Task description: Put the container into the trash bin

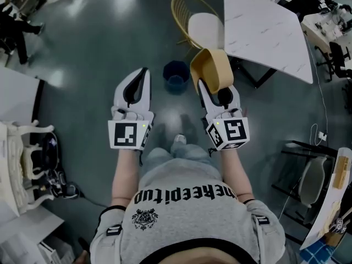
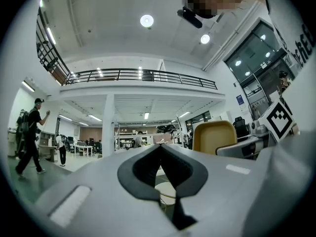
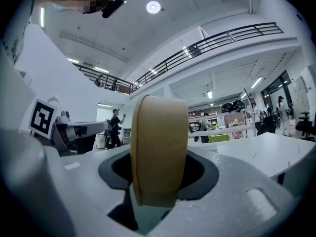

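Observation:
The container (image 1: 212,67), a tan paper bowl, is held on edge above the floor, with my right gripper (image 1: 204,86) shut on its rim. In the right gripper view the container (image 3: 160,147) fills the space between the jaws of the right gripper (image 3: 157,194). The trash bin (image 1: 176,76), small, round and dark blue, stands on the grey floor just left of the container and ahead of both grippers. My left gripper (image 1: 144,73) is held level to the bin's left, shut and empty. The left gripper (image 2: 160,149) view also shows the container (image 2: 214,137) off to the right.
A gold wire chair (image 1: 195,18) with a pale seat stands behind the bin. A white marble-top table (image 1: 267,26) is at the right rear. White furniture (image 1: 22,164) and cables lie at the left, and a dark rack (image 1: 313,175) at the right. People walk in the distance.

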`<state>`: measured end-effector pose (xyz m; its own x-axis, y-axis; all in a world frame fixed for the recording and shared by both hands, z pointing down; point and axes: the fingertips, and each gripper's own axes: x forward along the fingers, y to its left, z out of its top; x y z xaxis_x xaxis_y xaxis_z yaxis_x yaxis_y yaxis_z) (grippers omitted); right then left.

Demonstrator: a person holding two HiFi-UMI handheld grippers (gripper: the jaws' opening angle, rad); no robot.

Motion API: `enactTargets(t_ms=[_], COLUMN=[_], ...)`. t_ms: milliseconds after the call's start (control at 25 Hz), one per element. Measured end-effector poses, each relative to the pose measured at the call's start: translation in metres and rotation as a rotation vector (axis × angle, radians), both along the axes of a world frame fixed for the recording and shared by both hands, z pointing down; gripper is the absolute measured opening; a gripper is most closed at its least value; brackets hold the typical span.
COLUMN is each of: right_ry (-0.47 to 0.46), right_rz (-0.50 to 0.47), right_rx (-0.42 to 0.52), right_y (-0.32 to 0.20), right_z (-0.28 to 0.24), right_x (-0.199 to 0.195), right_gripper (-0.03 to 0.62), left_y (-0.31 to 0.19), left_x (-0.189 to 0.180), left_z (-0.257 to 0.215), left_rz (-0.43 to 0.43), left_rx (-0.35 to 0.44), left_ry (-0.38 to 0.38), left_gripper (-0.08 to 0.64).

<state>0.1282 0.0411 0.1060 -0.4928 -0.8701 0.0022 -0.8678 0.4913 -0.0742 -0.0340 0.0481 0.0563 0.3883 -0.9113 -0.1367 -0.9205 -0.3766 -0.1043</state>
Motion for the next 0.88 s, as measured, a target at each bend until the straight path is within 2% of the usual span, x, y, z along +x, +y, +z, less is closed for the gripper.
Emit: enactTargets(t_ms=[400,880], right_ry=[-0.019,-0.021], right_rz=[-0.012,0.04], right_rx=[-0.027,-0.04], right_y=[-0.029,-0.07], right_z=[0.01,0.013], right_x=[0.009,-0.004], right_gripper=[0.202,0.202], left_y=[-0.03,-0.076], left_x=[0.011,0.0], left_z=[0.003,0.008], left_rz=[-0.004,0.059], left_rx=[-0.017,-0.027], left_ry=[-0.001,-0.011], left_gripper=[0.02,0.02])
